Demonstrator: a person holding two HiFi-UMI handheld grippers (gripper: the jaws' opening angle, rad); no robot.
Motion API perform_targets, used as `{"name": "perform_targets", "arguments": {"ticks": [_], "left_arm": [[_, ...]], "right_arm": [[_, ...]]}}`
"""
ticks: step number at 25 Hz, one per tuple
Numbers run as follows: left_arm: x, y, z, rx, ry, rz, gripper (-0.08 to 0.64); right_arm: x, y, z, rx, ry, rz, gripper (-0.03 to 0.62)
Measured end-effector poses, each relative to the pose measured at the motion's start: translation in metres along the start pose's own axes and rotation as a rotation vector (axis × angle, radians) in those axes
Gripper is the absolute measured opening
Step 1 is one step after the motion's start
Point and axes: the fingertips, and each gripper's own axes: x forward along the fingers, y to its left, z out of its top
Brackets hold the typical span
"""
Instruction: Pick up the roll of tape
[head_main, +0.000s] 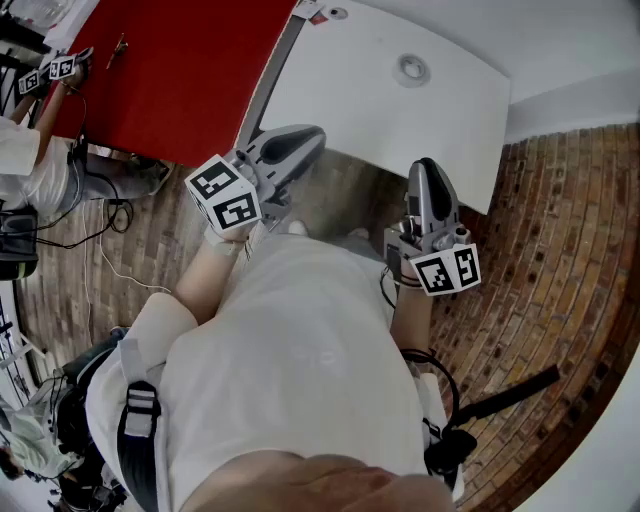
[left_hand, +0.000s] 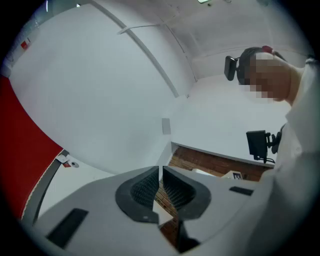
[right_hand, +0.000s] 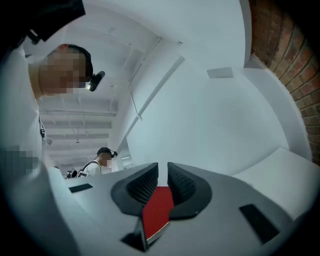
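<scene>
Brick floor lies open on the right. A white table has its near edge just ahead, with a red table at its left. A small grey ring, apparently the roll of tape, sits mid-table, well beyond the left gripper and right gripper, both clenched on nothing.

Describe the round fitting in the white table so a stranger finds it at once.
Find the white table, right of the red table. Toward its far edge sits the round fitting, set into the top. It is a grey ringed disc, bigger than the tiny dot at the table's corner.
</scene>
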Motion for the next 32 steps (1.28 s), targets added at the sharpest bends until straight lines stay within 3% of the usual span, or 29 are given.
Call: {"name": "perform_targets", "arguments": {"ticks": [4, 14, 32], "left_arm": [[0.006, 0.001, 0.002, -0.001, 0.043, 0.027, 0.009], [0.041, 0.022, -0.001, -0.004, 0.04, 0.061, 0.009], [0.201, 0.096, 0.005, -0.019, 0.063, 0.218, 0.009]], "right_arm": [[0.003, -0.007, -0.003, 0.01, 0.003, 0.001, 0.044], [0.022, -0.05, 0.001, 0.051, 0.008, 0.03, 0.044], [0.108, -0.228, 0.045, 0.15, 0.052, 0.115, 0.044]]}}
